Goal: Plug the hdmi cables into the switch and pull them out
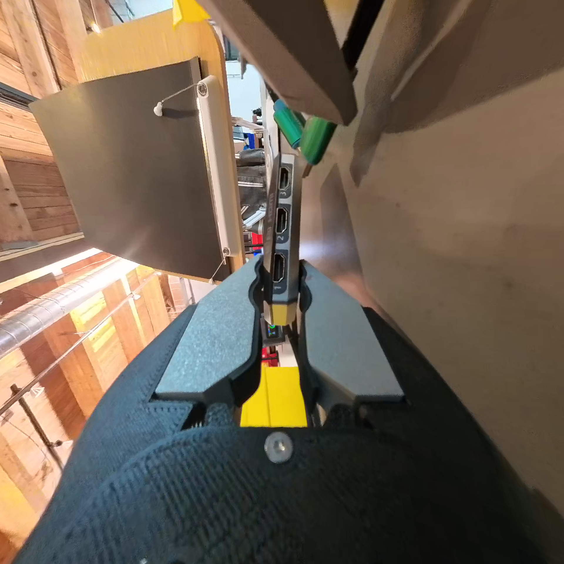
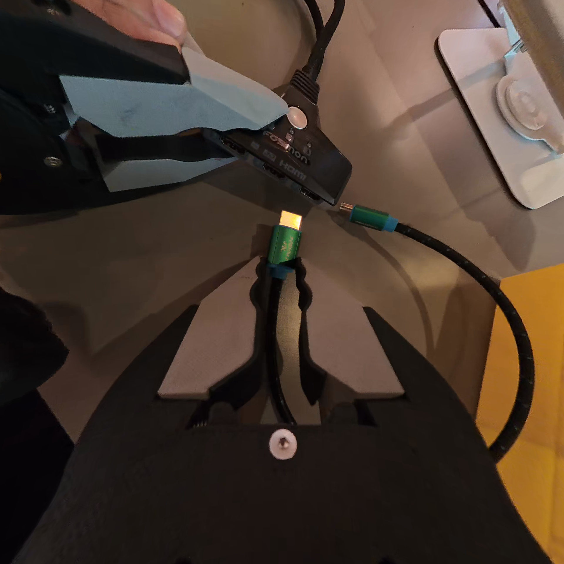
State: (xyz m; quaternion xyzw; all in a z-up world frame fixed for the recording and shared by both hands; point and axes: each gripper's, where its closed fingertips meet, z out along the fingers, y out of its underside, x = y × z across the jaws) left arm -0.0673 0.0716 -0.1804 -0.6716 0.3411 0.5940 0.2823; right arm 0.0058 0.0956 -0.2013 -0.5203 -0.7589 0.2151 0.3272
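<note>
My left gripper is shut on one end of the black HDMI switch, held edge-on, with three empty ports facing me. It also shows in the right wrist view, with the left gripper clamped on its left end. My right gripper is shut on a green HDMI plug, gripped at its blue collar, its metal tip just short of the middle port. A second green plug lies on the table by the switch's right corner. Both green plugs show in the left wrist view.
The grey table top carries a white stand base at the far right. The switch's black output cable runs away at the top. The loose cable loops to the right over a yellow surface. A dark panel hangs at left. Spacing between my two grippers at the tips: around 8 cm.
</note>
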